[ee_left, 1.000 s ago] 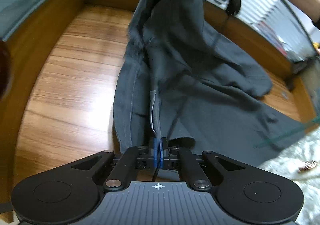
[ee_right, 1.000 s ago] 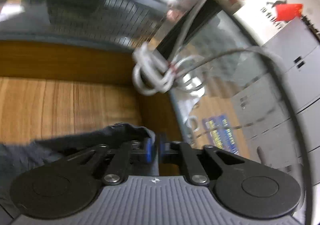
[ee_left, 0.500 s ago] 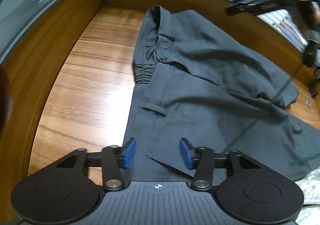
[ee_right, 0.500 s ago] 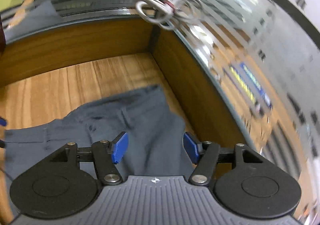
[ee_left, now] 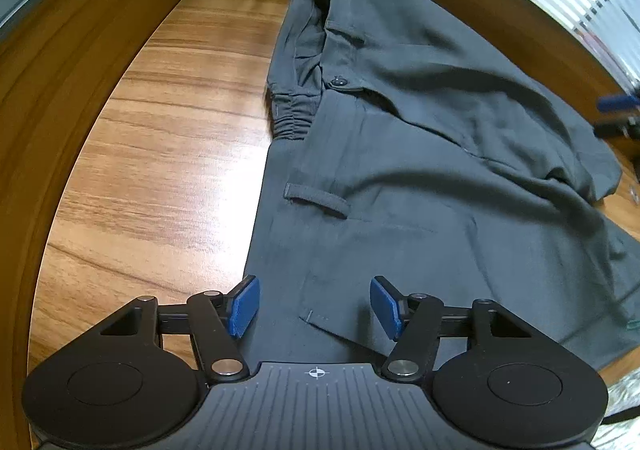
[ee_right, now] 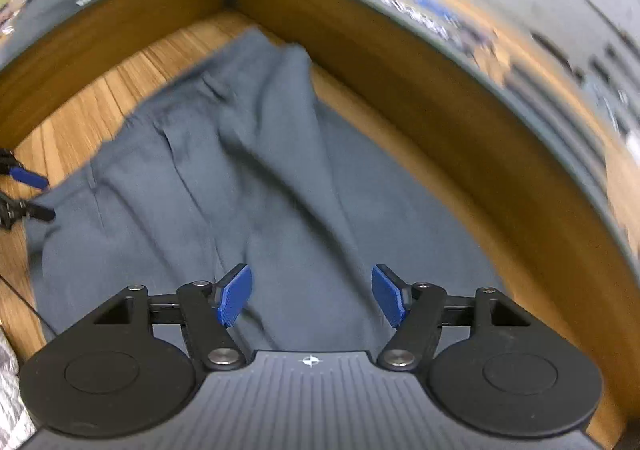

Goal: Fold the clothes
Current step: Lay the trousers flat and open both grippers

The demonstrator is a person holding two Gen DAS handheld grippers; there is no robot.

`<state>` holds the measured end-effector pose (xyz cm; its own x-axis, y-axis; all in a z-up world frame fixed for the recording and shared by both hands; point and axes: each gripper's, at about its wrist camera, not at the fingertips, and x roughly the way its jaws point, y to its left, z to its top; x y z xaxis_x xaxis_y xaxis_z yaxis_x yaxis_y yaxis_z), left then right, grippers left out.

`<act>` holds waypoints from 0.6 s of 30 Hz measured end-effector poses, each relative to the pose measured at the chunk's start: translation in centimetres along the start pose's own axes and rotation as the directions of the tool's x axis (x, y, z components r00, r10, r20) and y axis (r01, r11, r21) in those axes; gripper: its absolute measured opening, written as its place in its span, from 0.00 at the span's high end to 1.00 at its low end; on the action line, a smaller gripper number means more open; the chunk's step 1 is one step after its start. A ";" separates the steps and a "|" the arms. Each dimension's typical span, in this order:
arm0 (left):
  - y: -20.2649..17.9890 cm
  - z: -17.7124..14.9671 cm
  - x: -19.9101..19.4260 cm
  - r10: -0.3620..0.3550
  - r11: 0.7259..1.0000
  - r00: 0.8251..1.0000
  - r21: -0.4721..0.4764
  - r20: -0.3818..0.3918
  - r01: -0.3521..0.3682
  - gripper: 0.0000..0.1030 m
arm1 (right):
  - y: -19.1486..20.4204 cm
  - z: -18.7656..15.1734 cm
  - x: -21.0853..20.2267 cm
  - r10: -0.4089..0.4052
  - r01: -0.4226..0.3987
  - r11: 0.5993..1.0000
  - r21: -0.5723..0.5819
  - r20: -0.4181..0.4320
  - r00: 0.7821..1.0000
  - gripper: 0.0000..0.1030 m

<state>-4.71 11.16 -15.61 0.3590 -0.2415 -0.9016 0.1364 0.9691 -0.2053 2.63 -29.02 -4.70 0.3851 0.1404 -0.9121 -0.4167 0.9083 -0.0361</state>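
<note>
- Wooden tabletop (ee_left: 160, 154) with raised wooden walls carries grey trousers (ee_left: 420, 154) lying spread out flat.
- Left gripper (ee_left: 315, 306) hovers over the waistband end, blue pads wide apart, gripping nothing.
- Right gripper (ee_right: 312, 300) hovers over the trouser fabric, likewise spread and empty.

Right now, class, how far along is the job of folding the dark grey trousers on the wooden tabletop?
Done: the dark grey trousers lie spread on the wooden tabletop, waistband button showing. In hand: nothing; the left tool and right tool are open above the cloth. Left: every fold; one leg is still rumpled.
</note>
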 end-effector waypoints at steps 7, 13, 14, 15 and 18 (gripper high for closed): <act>0.4 1.0 1.1 0.007 1.000 1.000 -0.010 0.016 -0.007 0.45 | -1.2 -7.3 -0.2 -0.023 0.035 0.983 0.181 -0.064 0.998 0.29; 0.4 2.6 3.0 0.026 1.000 0.999 0.003 0.026 -0.026 0.48 | -1.0 -11.0 -0.8 -0.026 0.046 0.954 0.297 -0.074 0.997 0.27; 0.3 2.9 3.2 0.029 1.000 0.999 0.012 0.032 -0.029 0.51 | -1.0 -11.4 -1.0 -0.029 0.050 0.952 0.303 -0.075 0.997 0.27; 0.1 3.1 3.4 0.033 0.999 0.999 0.020 0.036 -0.034 0.56 | -1.0 -11.7 -1.1 -0.031 0.053 0.950 0.309 -0.076 0.997 0.27; -0.3 3.5 3.9 0.036 0.998 0.999 0.045 0.040 -0.038 0.68 | -1.0 -12.4 -1.4 -0.041 0.064 0.943 0.325 -0.078 0.996 0.27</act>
<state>-0.15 9.75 -17.72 0.4000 -0.2084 -0.8925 0.1640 0.9744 -0.1540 -7.71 -35.00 -8.41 0.3368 0.0723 -0.9388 -0.1005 0.9941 0.0406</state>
